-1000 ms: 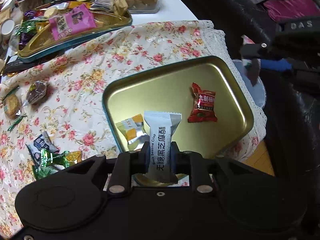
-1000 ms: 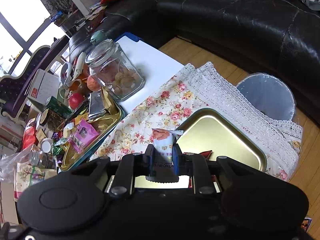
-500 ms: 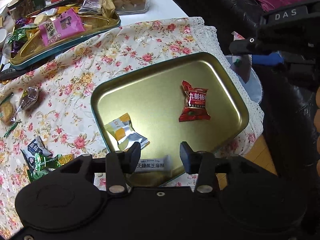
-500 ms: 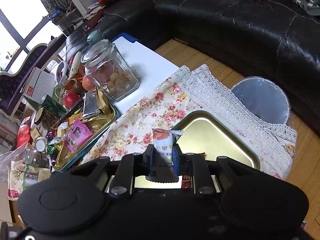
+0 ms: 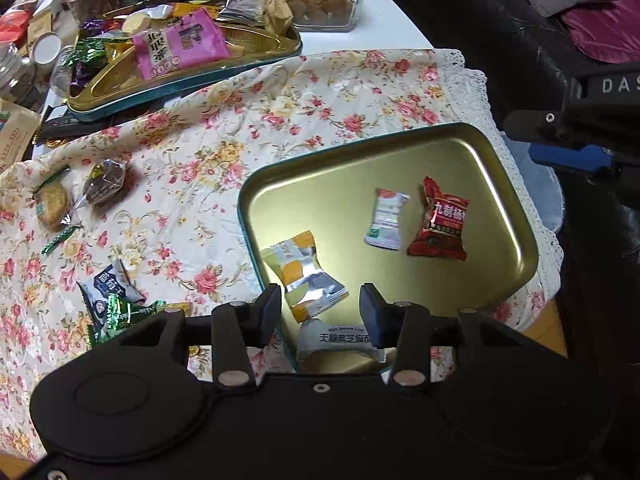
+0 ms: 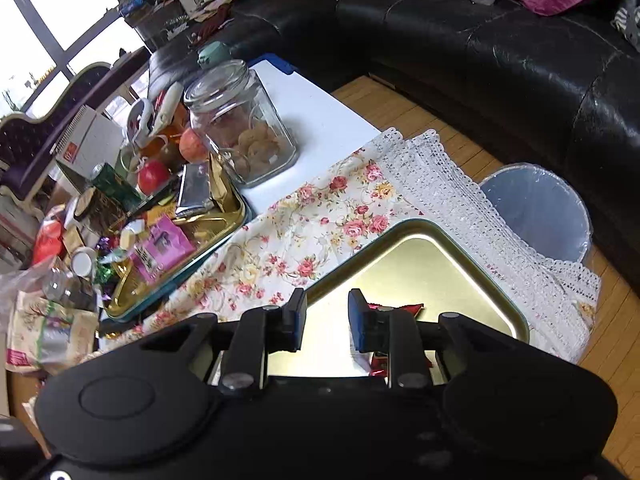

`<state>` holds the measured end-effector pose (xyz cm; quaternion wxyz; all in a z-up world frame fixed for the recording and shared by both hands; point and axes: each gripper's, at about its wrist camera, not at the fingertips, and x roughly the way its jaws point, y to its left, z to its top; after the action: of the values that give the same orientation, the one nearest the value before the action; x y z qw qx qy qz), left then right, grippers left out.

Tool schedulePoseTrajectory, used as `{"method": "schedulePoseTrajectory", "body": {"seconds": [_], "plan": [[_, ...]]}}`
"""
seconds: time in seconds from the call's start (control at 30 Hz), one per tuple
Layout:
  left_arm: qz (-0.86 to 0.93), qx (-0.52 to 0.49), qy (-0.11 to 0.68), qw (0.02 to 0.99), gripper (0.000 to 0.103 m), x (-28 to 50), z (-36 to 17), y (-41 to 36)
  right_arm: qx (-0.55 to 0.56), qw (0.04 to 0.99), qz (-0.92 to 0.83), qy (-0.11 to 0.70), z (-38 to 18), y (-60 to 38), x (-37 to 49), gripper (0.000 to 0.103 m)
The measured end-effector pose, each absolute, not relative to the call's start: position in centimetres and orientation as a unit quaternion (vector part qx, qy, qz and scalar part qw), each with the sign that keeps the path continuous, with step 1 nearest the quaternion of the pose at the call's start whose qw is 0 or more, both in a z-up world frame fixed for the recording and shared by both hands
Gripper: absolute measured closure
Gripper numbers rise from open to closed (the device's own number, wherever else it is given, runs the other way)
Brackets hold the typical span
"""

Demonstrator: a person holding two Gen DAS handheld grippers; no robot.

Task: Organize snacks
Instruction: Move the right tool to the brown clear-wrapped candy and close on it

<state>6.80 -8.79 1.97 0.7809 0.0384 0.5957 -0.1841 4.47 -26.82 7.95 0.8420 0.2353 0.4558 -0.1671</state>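
Observation:
A gold tin tray (image 5: 404, 156) lies on the floral cloth. In it are a red packet (image 5: 440, 224), a small white packet (image 5: 386, 220), a yellow-and-silver candy (image 5: 304, 276) and a white sesame crisp packet (image 5: 340, 340) at the near edge. My left gripper (image 5: 320, 312) hangs open just above that packet and touches nothing. In the right wrist view, my right gripper (image 6: 326, 316) hovers over the same tray (image 6: 420, 256). Its jaws are opening with nothing between them. The red packet (image 6: 400, 308) peeks out behind one finger.
A second tray (image 5: 256, 60) heaped with snacks stands at the back left, with a glass jar (image 6: 240, 120) of biscuits beside it. Loose candies (image 5: 108, 184) and wrappers (image 5: 108, 288) lie on the cloth at left. A bin (image 6: 536, 212) and a black sofa are at right.
The left gripper opened and the sesame crisp packet dropped to the tray's near edge. The right gripper opened and its white packet now lies in the tray beside the red one.

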Motion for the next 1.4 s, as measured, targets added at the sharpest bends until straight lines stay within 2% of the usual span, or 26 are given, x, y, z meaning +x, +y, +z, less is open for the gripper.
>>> {"method": "schedulePoseTrajectory", "body": {"seconds": [0.27,0.43,0.63,1.0,1.4], "plan": [[-0.144,0.068,0.603,0.782,0.052,7.0,1.3,-8.2,0.242,0.829,-0.167,0.476,7.2,-26.6,4.9,0.077],[-0.076,0.107,0.631,0.765,0.052,7.6,-0.6,-6.8,0.244,0.824,-0.153,0.487,6.9,-25.7,5.4,0.073],[-0.046,0.043,0.663,0.746,0.052,9.2,-1.0,-2.5,0.236,0.821,-0.128,0.504,6.5,-23.4,6.3,0.069],[0.053,-0.032,0.585,0.809,0.052,11.9,4.5,7.4,0.215,0.812,-0.079,0.538,5.1,-17.3,8.8,0.065],[0.102,0.002,0.480,0.871,0.051,11.7,9.2,13.7,0.159,0.799,-0.037,0.579,2.1,-7.8,11.9,0.063]]}}
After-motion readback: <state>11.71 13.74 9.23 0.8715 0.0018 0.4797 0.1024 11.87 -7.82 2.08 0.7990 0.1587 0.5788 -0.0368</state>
